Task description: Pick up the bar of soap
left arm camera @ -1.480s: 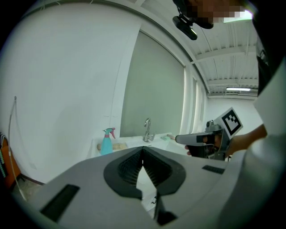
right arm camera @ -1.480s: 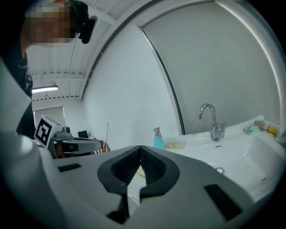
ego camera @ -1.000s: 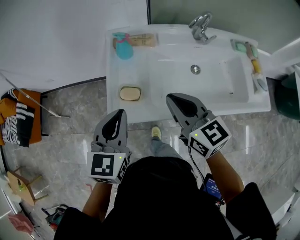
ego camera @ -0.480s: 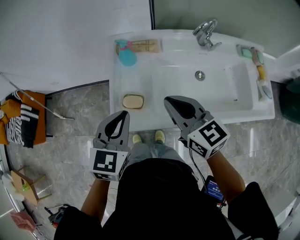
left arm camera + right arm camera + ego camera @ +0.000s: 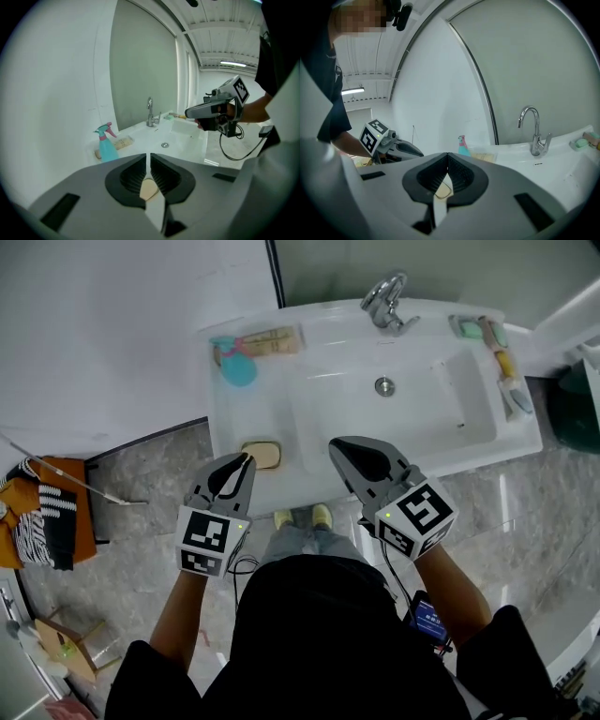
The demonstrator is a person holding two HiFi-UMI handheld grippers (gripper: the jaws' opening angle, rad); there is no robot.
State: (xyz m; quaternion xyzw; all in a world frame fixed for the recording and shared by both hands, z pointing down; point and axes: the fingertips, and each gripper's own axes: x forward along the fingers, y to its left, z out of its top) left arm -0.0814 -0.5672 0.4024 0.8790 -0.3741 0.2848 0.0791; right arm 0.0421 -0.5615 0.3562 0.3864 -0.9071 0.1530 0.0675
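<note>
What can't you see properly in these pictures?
- Bar of soap: in the head view, the left gripper covers its left end. In the left gripper view, the jaws hide all but a sliver.
- Small items on the sink's right end: too small to name in the head view.

A white washbasin [image 5: 255, 409] stands against the wall, with a tap [image 5: 382, 298] on its back rim and a drain [image 5: 384, 385] in the bowl. On the flat left ledge a bar of soap [image 5: 262, 454] lies near the front edge, well apart from a teal spray bottle [image 5: 234, 367] standing upright at the back corner with a tan packet [image 5: 274, 339] lying just beside it. The narrow right ledge holds a small green thing [image 5: 469, 328] and a few slim items [image 5: 508, 371] too small to tell.
</note>
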